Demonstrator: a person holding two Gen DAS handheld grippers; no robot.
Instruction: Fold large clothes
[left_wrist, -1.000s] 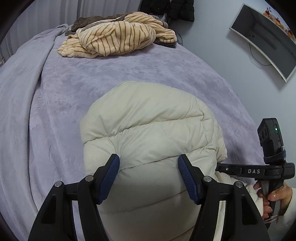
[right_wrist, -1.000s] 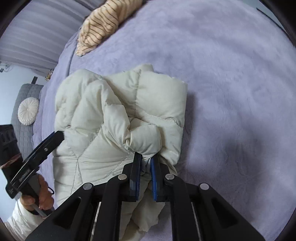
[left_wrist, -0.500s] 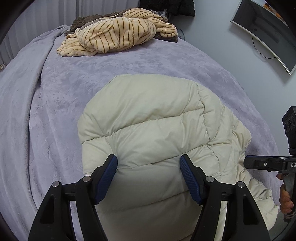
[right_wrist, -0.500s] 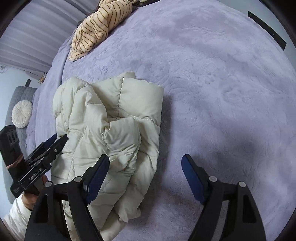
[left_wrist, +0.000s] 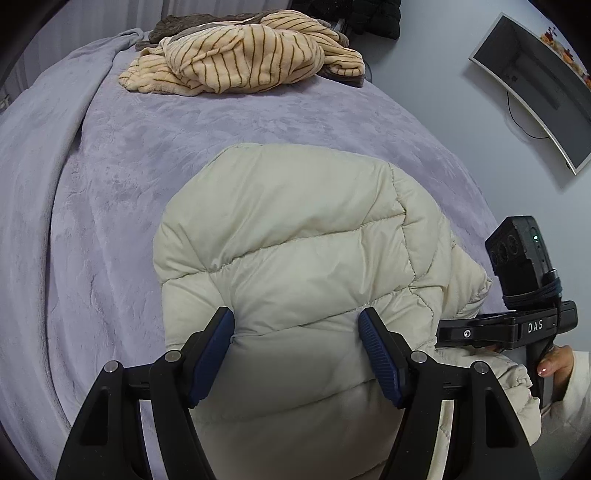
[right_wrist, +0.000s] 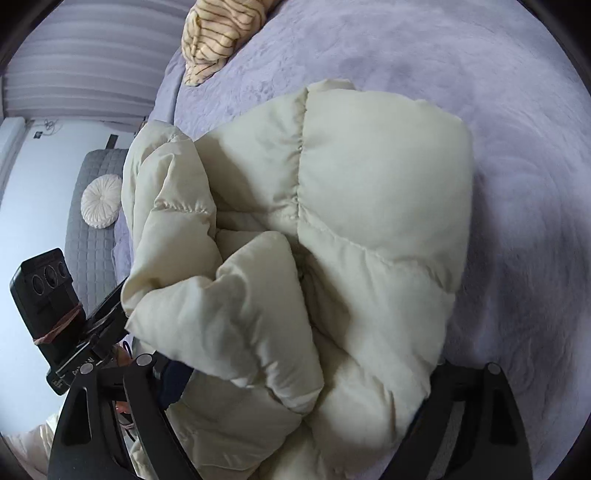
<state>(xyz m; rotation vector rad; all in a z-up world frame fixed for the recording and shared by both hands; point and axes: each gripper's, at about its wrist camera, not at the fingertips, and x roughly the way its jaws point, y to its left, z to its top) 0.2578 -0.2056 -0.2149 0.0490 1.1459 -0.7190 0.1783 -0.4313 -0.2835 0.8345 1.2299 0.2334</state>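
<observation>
Closer now, the right gripper (right_wrist: 295, 406) straddles the cream puffer jacket (right_wrist: 332, 221) on the bed (right_wrist: 517, 110), jaws wide. Left gripper (left_wrist: 297, 354) jaws wide, jacket bulging between them.

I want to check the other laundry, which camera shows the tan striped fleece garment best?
The left wrist view: the tan striped fleece garment lies whole on the lilac blanket. The right wrist view catches only one cropped end.
</observation>
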